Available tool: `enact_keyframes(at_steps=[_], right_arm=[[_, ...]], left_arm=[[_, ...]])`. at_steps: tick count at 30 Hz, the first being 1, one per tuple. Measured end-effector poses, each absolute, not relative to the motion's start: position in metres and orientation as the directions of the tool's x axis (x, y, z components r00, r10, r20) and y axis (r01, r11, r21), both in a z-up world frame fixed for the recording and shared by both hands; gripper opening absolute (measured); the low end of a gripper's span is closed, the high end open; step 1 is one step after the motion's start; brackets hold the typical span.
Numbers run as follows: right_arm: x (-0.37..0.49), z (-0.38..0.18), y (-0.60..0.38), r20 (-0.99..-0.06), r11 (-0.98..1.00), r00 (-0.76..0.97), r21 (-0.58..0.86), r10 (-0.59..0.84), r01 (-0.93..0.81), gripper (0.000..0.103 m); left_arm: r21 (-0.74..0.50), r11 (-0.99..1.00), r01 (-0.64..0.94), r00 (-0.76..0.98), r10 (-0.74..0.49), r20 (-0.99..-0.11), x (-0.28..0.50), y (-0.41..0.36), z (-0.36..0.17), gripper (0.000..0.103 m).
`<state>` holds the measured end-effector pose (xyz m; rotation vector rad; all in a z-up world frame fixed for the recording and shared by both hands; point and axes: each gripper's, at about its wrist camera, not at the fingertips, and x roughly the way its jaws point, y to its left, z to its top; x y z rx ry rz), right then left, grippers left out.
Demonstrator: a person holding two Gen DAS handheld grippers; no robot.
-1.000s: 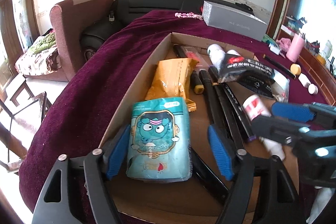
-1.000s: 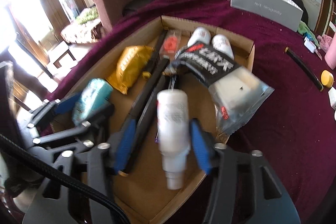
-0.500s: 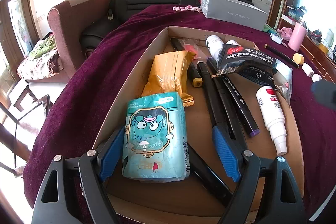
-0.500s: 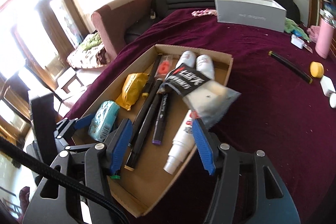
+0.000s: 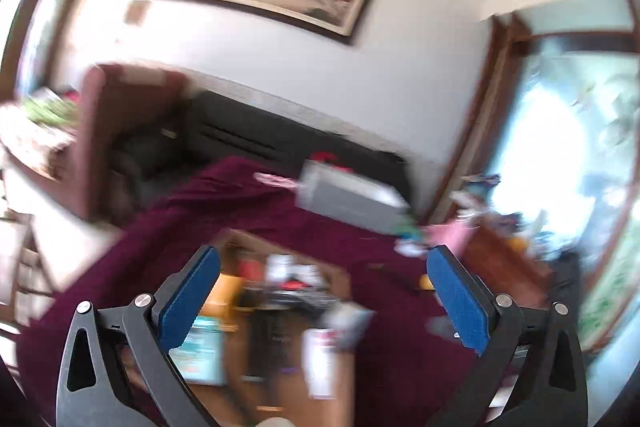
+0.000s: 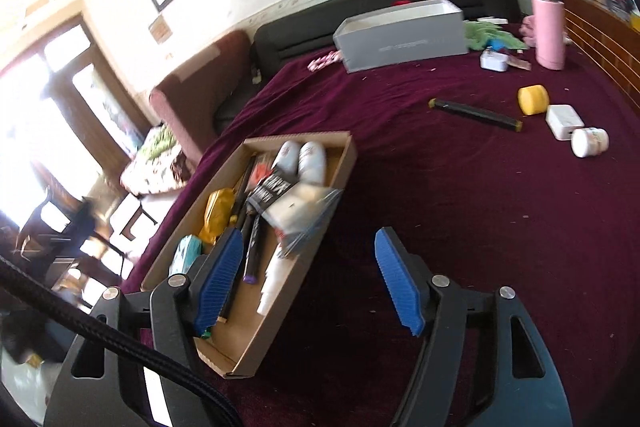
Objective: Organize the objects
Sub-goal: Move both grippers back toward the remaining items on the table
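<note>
Both our tongs hang open and empty over the maroon-covered table (image 6: 460, 211).

At the left we see the cardboard tray (image 6: 316, 227), packed with a teal packet (image 6: 186, 253), a yellow pouch (image 6: 218, 207), dark markers (image 6: 254, 247), white bottles (image 6: 304, 157) and a black-and-clear bag (image 6: 296, 203). Our left gripper (image 5: 322, 301), its jaws just spread wide, frames a blurred tray with nothing between the pads. Our right gripper (image 6: 308, 279), jaws also just widened, grips nothing. Rightward, loose on the cloth, lie a black stick (image 6: 474, 114), yellow cap (image 6: 532, 99), white block (image 6: 564, 122) and small jar (image 6: 589, 142); behind stand a grey box (image 6: 400, 35) and pink flask (image 6: 549, 27).
</note>
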<state>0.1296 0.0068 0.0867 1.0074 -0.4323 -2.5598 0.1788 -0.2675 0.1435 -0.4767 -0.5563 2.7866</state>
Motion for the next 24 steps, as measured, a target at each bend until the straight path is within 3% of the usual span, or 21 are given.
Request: enact_keyframes(at_steps=[3, 10, 15, 24], right_arm=[[0.131, 0.089, 0.022, -0.580, -0.891, -0.700, 0.414, -0.417, 0.187, 0.075], [0.124, 0.080, 0.061, -0.592, -0.896, -0.717, 0.430, -0.369, 0.107, 0.074], [0.115, 0.078, 0.098, -0.600, -0.901, -0.736, 0.432, -0.314, 0.033, 0.074], [0.091, 0.084, 0.168, -0.630, -0.934, -0.757, 0.348, -0.171, -0.079, 0.074]], left_arm=[[-0.438, -0.852, -0.285, -0.839, 0.443, -0.317, 0.164, -0.236, 0.145, 0.102], [-0.331, -0.833, -0.445, -0.712, 0.552, -0.434, 0.146, -0.144, 0.133, 0.102], [-0.246, -0.824, -0.511, -0.661, 0.559, -0.500, 0.147, -0.092, 0.124, 0.101], [-0.239, -0.809, -0.538, -0.583, 0.561, -0.587, 0.123, -0.044, 0.101, 0.101]])
